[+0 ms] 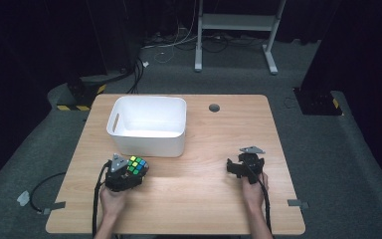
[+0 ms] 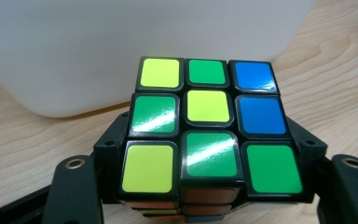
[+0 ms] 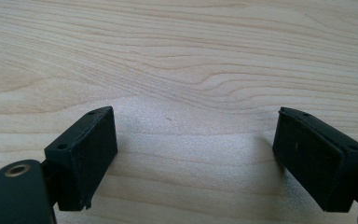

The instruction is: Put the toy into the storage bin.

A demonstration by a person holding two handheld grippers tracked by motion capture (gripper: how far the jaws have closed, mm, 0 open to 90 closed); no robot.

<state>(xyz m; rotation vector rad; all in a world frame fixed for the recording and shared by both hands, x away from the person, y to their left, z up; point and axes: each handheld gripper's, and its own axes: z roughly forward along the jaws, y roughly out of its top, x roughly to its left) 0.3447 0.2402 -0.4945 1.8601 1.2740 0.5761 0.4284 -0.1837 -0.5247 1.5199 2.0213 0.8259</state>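
— Where did we have the puzzle cube [image 1: 137,165] at that point?

— Clamped between the jaws of our left tongs [image 1: 125,174], near the front left of the tabletop [image 1: 204,149], just in front of the white bin [image 1: 149,124]. From the high view it sat close to the bin's near wall, though we could not tell whether it rested on the wood or hung slightly above it.

— And the right tongs [image 1: 242,167]?

— They were spread wide with nothing between them, low over bare wood on the right side, well apart from the cube and the bin.

— What did we judge the step to be?

— Carrying the cube into the bin. To do it well, we thought we should keep the squeeze steady, lift straight until the cube cleared the rim, move forward over the hollow, and only then let go low, so it would not bounce. The smooth stickered faces looked slippery, so any tilt risked a slide.

— Did the views tell us different things?

— Yes. The left gripper view gave us the cube's [image 2: 209,130] top face tile by tile, yellow, green and blue, with the jaws pressed on both sides and the bin's wall [image 2: 98,51] right behind. The high view gave the bin's open top and its side handle slot. The right gripper view [image 3: 193,154] confirmed the gap between those jaws.
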